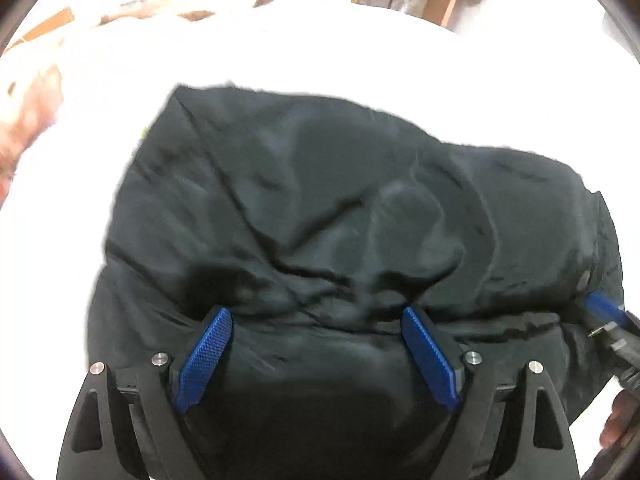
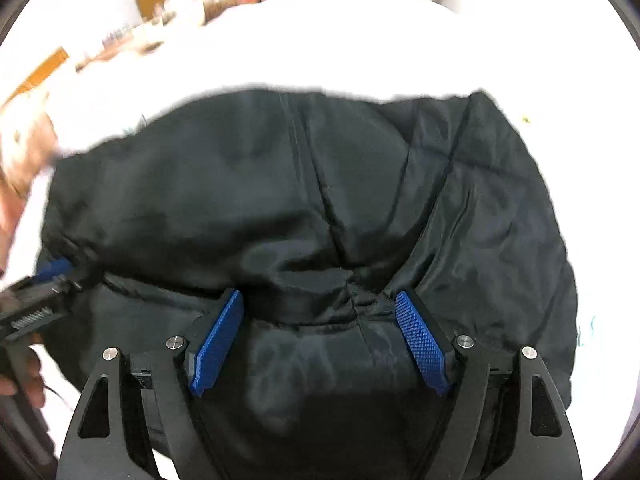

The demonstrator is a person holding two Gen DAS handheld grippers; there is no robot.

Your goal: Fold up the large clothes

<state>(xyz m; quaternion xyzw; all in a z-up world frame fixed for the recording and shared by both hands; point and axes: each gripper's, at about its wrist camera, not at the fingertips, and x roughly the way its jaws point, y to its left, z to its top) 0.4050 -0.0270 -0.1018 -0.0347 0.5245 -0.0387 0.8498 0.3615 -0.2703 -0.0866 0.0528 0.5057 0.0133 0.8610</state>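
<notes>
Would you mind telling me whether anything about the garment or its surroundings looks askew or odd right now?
Nothing looks damaged or spilled. The black jacket lies bunched and puffy on the white surface rather than flat, its seam running crooked. Both the left gripper and right gripper are open at its near edge.

Counting: one black garment (image 1: 320, 216) lying ahead of both tools, two grippers showing, left gripper (image 1: 316, 316) and right gripper (image 2: 319, 300), four blue pads total.
</notes>
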